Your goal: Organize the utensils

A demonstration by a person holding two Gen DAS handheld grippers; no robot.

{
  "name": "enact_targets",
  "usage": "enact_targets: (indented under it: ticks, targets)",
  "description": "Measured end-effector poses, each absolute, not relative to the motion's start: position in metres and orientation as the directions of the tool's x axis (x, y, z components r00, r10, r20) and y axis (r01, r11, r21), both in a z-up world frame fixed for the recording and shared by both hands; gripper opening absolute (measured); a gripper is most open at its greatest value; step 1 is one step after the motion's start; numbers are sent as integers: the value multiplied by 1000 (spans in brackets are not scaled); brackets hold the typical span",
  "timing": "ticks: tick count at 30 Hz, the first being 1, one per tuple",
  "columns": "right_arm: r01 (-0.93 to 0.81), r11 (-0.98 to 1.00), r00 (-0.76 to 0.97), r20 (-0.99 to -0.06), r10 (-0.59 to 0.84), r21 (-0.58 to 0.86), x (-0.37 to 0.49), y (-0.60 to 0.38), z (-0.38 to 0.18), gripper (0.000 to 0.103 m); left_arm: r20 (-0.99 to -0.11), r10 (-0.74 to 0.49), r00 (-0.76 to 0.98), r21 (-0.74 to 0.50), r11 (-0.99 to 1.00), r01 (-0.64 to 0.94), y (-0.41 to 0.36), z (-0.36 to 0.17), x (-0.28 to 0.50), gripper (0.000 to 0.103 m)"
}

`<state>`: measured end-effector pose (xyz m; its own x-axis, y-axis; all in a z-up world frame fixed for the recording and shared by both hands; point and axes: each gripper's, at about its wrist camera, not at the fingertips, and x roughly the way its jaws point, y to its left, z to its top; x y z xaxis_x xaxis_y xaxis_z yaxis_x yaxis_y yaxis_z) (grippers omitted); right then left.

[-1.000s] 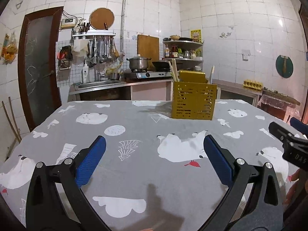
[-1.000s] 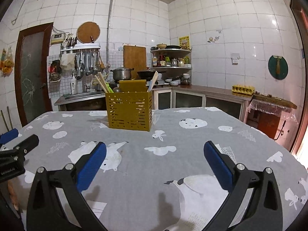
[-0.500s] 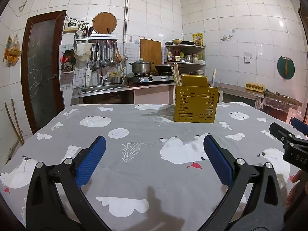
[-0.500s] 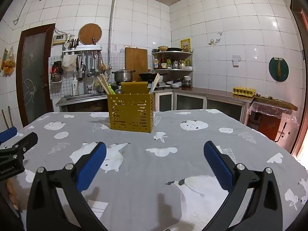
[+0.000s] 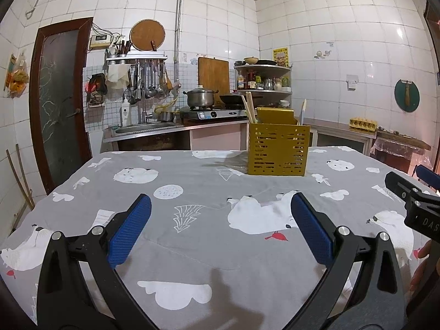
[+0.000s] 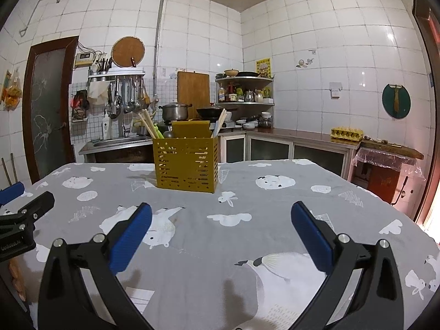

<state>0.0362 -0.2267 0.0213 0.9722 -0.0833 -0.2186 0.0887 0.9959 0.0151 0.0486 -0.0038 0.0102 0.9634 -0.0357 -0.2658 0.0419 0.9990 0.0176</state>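
A yellow slotted utensil holder point(image 5: 277, 150) point(image 6: 186, 166) stands far back on the table with the grey printed cloth point(image 5: 203, 187) point(image 6: 275, 211). Chopsticks point(image 5: 249, 108) point(image 6: 148, 125) lean out of its left side, and a pale utensil point(image 6: 220, 122) sticks out on its right. My left gripper point(image 5: 220, 228) hovers open near the table's front, nothing between its blue pads. My right gripper point(image 6: 221, 231) is open too and holds nothing. Each gripper shows at the edge of the other's view: the right gripper point(image 5: 412, 198), the left gripper point(image 6: 19, 217).
Behind the table run a sink counter point(image 5: 148, 129), a stove with a pot point(image 5: 200, 97) and a corner shelf of bottles point(image 6: 244, 93). A dark door point(image 5: 59, 101) is at the left. An egg tray point(image 6: 346, 133) sits on the right counter.
Both views have tilted up slightly, so the holder sits a little lower in frame. Both grippers stay open and hold nothing.
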Motion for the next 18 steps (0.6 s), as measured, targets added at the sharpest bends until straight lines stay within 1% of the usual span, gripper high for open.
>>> enact_targets:
  ticks: [18]
  targets:
    - [92,996,973,-215,-86,18,34,-228,21,99,-271,-46,962,18,998,52,-4,9,49,98]
